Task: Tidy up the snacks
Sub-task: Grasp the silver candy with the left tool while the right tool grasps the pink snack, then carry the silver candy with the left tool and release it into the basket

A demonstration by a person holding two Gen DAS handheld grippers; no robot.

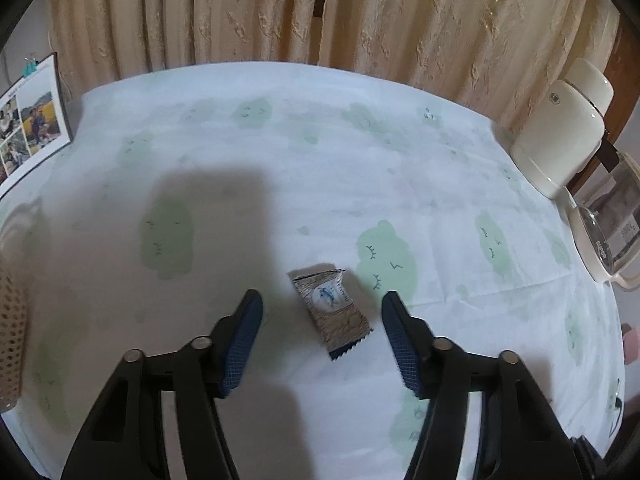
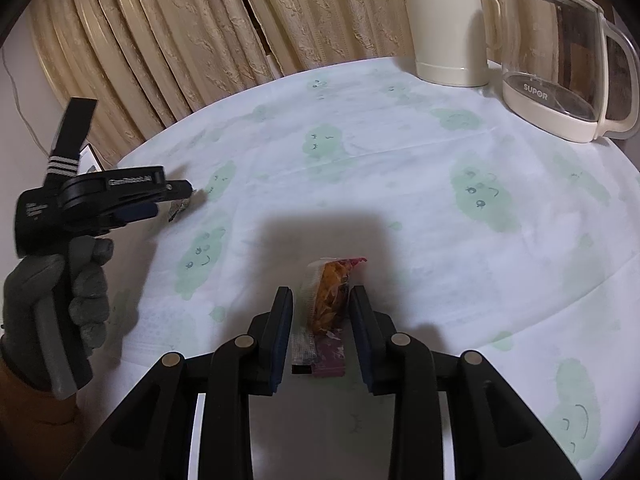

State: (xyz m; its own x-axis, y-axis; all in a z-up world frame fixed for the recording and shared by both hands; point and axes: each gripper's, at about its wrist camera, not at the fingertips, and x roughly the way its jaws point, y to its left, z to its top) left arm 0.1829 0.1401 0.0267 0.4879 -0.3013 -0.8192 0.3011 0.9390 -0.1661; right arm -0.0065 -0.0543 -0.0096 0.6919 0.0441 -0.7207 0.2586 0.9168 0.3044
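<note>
Now, at the far left of the left wrist view, a perforated beige basket point(image 1: 10, 320) shows at the edge, and behind it a photo board point(image 1: 32, 120) leans near the curtain point(image 1: 280, 12). The left gripper point(image 1: 322, 300) hangs over the tablecloth point(image 1: 240, 140) with its fingers wide apart, and the brown snack packet point(image 1: 332, 310) lies flat between them, closer to the right finger; it touches neither one. The packet lies slanted, its near end pointing down and to the right. To the right stand a cream thermos point(image 1: 560, 132) and a glass kettle point(image 1: 608, 232). In the right wrist view, a gloved hand point(image 2: 60, 300) at the left holds the left gripper's handle. The right gripper point(image 2: 320, 292) in the middle has its fingers apart, only narrowly, on both sides of an orange snack packet point(image 2: 330, 300), which lies lengthwise on the cloth between them. Its right edge is just beside the right finger; whether they touch I cannot tell. A small gap shows on the left side.
</note>
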